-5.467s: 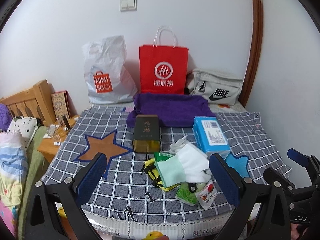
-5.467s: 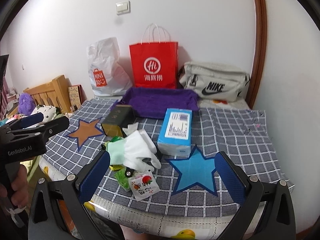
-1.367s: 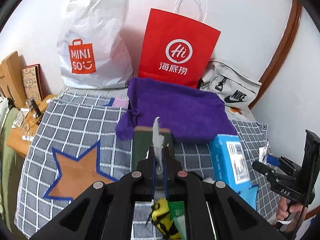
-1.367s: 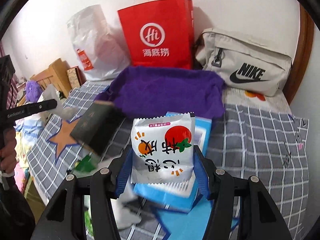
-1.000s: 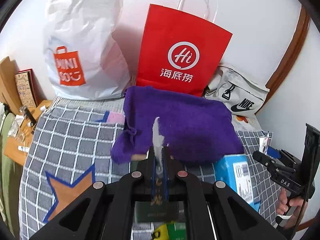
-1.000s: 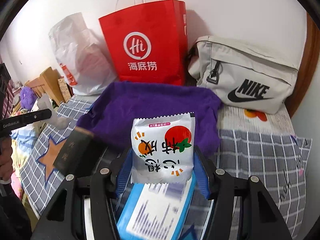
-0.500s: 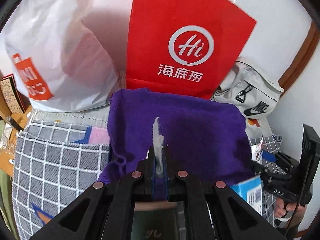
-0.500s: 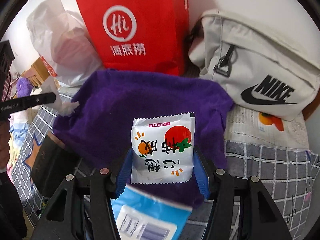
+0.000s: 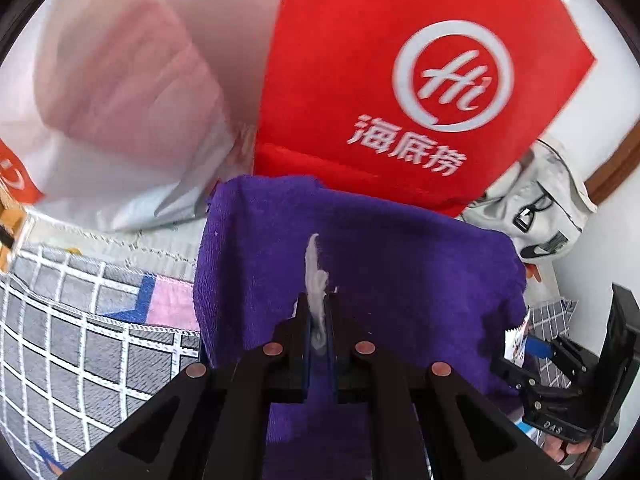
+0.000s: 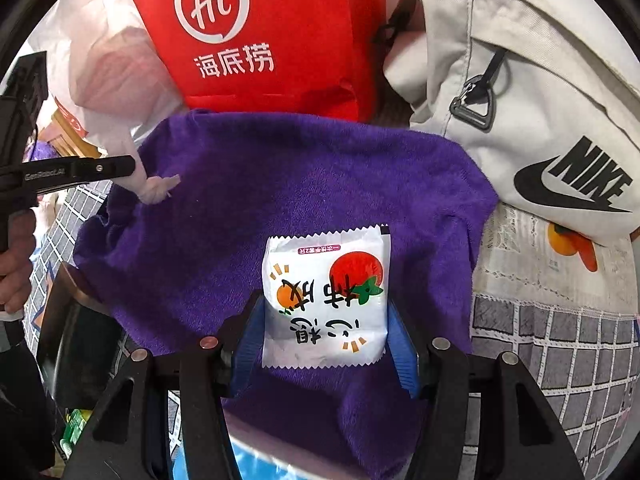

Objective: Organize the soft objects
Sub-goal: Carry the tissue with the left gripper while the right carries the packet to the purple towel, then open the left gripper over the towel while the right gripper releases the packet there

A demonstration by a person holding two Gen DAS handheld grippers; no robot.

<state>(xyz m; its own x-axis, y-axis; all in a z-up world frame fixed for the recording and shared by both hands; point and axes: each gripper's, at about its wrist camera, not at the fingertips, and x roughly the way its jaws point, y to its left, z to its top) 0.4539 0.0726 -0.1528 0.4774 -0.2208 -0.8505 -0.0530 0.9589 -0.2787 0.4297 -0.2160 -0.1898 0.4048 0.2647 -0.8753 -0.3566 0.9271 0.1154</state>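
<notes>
A purple towel lies spread on the checked cloth in front of the bags. My left gripper hangs over its near left part, shut on a crumpled white tissue that sticks out past the fingertips. The right wrist view shows that left gripper from the side, with the tissue just above the towel's left edge. My right gripper is over the towel's middle, shut on a white snack packet with a tomato print. The right gripper appears at the right of the left wrist view.
A red paper bag, a white plastic bag and a grey Nike bag stand along the wall behind the towel. A dark box sits by the towel's near left corner. Checked cloth spreads on both sides.
Both grippers have moved forward and down over the purple towel, so the bags loom larger. The dark box and the blue box have slid out under the fingers. Both grips are unchanged.
</notes>
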